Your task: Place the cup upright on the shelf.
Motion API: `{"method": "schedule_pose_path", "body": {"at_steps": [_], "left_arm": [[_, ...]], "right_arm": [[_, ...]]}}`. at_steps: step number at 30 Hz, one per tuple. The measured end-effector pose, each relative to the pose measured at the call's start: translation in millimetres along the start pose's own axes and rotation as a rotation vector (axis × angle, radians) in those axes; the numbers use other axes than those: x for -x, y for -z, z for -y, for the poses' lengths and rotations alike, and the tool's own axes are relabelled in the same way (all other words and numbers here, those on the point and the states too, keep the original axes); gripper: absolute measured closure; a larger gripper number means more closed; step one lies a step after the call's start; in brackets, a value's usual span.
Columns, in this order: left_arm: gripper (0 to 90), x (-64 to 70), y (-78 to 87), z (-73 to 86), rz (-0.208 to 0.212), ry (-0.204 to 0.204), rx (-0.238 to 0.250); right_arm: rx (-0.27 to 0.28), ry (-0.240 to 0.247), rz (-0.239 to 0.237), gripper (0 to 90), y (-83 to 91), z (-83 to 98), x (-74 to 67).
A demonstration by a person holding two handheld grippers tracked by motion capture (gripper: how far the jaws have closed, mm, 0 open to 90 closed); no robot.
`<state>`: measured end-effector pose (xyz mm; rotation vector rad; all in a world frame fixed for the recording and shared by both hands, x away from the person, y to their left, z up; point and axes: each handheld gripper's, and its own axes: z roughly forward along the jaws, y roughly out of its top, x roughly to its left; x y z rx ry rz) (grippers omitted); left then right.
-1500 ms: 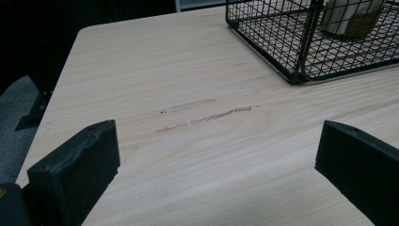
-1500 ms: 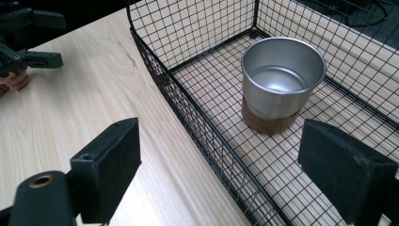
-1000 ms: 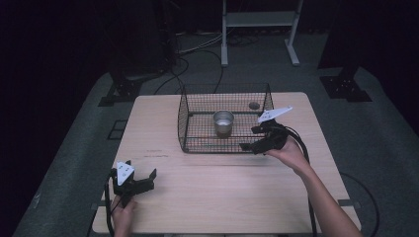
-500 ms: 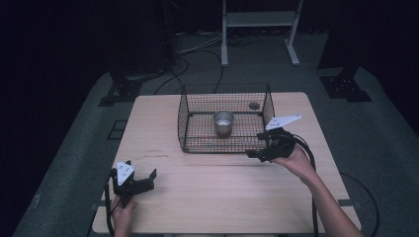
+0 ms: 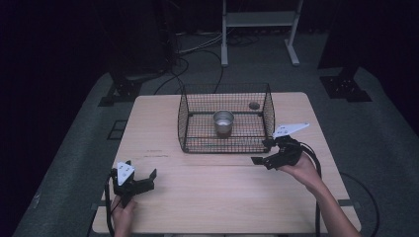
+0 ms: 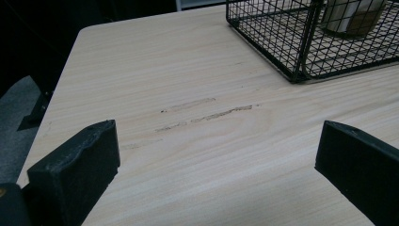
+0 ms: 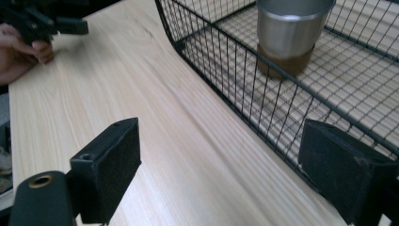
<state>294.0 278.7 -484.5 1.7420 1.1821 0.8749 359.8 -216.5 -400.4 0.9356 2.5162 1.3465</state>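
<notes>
1. Right hand-held gripper [image 5: 267, 153]: drawn back from the wire basket [image 5: 269, 106] toward the near desk [image 5: 222, 197] edge; jaws apart, empty.
2. Left hand-held gripper [image 5: 141, 181]: unmoved, jaws apart, empty.
3. Metal cup [image 5: 223, 121]: upright inside basket, unheld; placement probably done.

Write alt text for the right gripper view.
A metal cup stands upright inside a black wire basket on a pale wooden table. The right gripper is open beside the basket's near wall, empty; the left gripper sits far off.
</notes>
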Motion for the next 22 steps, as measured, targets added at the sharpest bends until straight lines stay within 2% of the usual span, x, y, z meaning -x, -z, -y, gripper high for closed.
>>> {"method": "schedule_pose_path", "body": {"at_steps": [14,17,19,22], "left_arm": [[0.0,0.4,-0.1,0.0,-0.002,-0.003,-0.001],[0.0,0.5,-0.2,0.0,-0.002,-0.004,-0.001],[0.0,0.4,-0.2,0.0,-0.002,-0.003,-0.001],[0.0,-0.1,-0.5,-0.2,-0.002,0.0,-0.003]], "right_arm": [[-0.002,-0.024,0.001,12.3,6.9,24.5,-1.3],[0.01,-0.027,0.003,12.4,9.0,28.7,-2.5],[0.018,-0.027,0.02,12.2,10.6,31.3,-4.4],[0.026,-0.044,0.014,10.8,14.3,36.1,-8.4]]}}
